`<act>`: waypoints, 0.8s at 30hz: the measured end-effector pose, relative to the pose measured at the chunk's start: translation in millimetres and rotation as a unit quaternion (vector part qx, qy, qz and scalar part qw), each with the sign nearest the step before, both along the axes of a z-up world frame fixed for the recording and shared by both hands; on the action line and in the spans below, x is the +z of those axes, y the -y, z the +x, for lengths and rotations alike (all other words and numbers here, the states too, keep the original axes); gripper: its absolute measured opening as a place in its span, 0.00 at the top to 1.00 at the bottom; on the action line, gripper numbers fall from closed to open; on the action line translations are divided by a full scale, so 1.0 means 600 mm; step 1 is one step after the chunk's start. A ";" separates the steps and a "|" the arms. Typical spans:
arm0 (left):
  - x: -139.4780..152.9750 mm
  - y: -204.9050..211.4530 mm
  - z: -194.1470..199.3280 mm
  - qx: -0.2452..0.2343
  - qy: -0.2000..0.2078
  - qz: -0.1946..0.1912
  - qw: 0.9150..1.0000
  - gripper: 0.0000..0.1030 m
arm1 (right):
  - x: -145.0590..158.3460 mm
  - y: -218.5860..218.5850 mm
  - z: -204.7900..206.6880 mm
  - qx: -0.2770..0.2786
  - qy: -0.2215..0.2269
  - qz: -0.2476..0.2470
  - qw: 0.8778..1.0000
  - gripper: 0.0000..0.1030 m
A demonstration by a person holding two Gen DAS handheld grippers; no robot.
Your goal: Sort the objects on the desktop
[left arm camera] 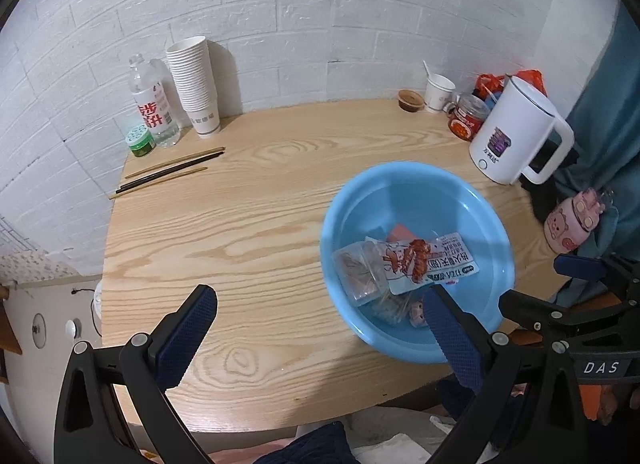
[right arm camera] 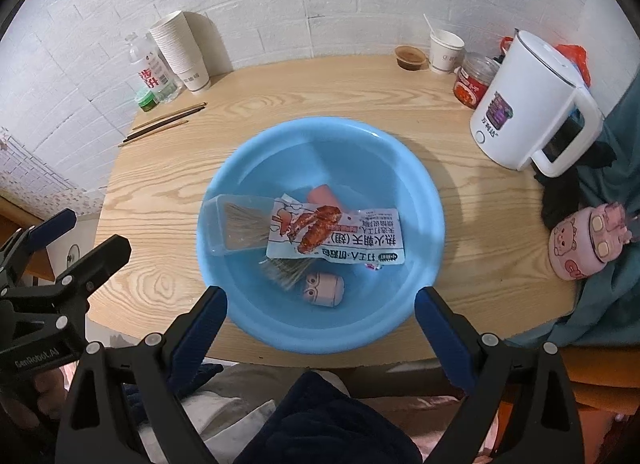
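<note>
A: Left wrist view. Blue pads of the left gripper [left arm camera: 320,328] sit nearest the lens, jaws wide, nothing between them. Its right pad overlaps the near rim of the blue basin [left arm camera: 404,180]; bare wooden table [left arm camera: 240,232] fills the gap. Ahead-left of the jaws: chopsticks [left arm camera: 168,172], still loose.

B: Step?

A: Judged late in sorting: snack packet [left arm camera: 428,260] and clear box [left arm camera: 358,272] already lie in the basin. Next move likely calls for a reach far ahead-left for the chopsticks, a low, narrow pinch.

B: Right wrist view?

A: Right gripper [right arm camera: 320,316], jaws wide and empty, straddles the basin's near rim. This view shows what the left hides: a small pink figure [right arm camera: 324,290] just ahead of the jaws and a pink sausage-like piece [right arm camera: 322,196] beyond the packet.
</note>
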State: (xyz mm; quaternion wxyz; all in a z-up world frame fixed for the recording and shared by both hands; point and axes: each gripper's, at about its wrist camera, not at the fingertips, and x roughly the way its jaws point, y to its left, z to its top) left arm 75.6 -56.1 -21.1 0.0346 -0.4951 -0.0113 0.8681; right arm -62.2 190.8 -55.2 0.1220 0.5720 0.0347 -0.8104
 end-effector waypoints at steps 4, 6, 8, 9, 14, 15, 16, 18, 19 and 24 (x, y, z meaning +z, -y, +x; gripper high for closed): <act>0.014 0.004 -0.004 0.008 -0.019 -0.004 1.000 0.00 | 0.004 0.000 -0.010 0.006 -0.005 -0.008 1.000 0.07; 0.025 0.008 -0.004 0.015 -0.036 -0.007 0.999 0.00 | 0.008 -0.001 -0.014 0.010 -0.010 -0.017 1.000 0.07; 0.035 0.010 -0.005 0.023 -0.052 -0.014 0.998 0.00 | 0.015 0.000 -0.017 0.015 -0.019 -0.022 0.999 0.07; 0.040 0.009 -0.005 0.026 -0.061 -0.020 0.998 0.00 | 0.018 0.002 -0.020 0.017 -0.023 -0.024 0.999 0.07; 0.059 0.009 -0.006 0.030 -0.086 -0.033 0.995 0.00 | 0.035 0.009 -0.034 0.030 -0.049 -0.032 0.998 0.07; 0.063 0.010 -0.006 0.033 -0.092 -0.037 0.995 0.00 | 0.041 0.014 -0.038 0.034 -0.060 -0.032 0.997 0.07; 0.066 0.011 -0.008 0.035 -0.097 -0.041 0.994 0.00 | 0.045 0.017 -0.040 0.038 -0.066 -0.032 0.997 0.07; 0.071 0.011 -0.012 0.036 -0.102 -0.049 0.993 0.00 | 0.054 0.023 -0.048 0.048 -0.073 -0.035 0.996 0.07; 0.072 0.012 -0.014 0.035 -0.103 -0.051 0.993 0.00 | 0.057 0.027 -0.053 0.051 -0.074 -0.037 0.995 0.07; 0.087 0.017 -0.030 0.042 -0.114 -0.055 0.991 0.00 | 0.077 0.037 -0.083 0.051 -0.081 -0.046 0.994 0.07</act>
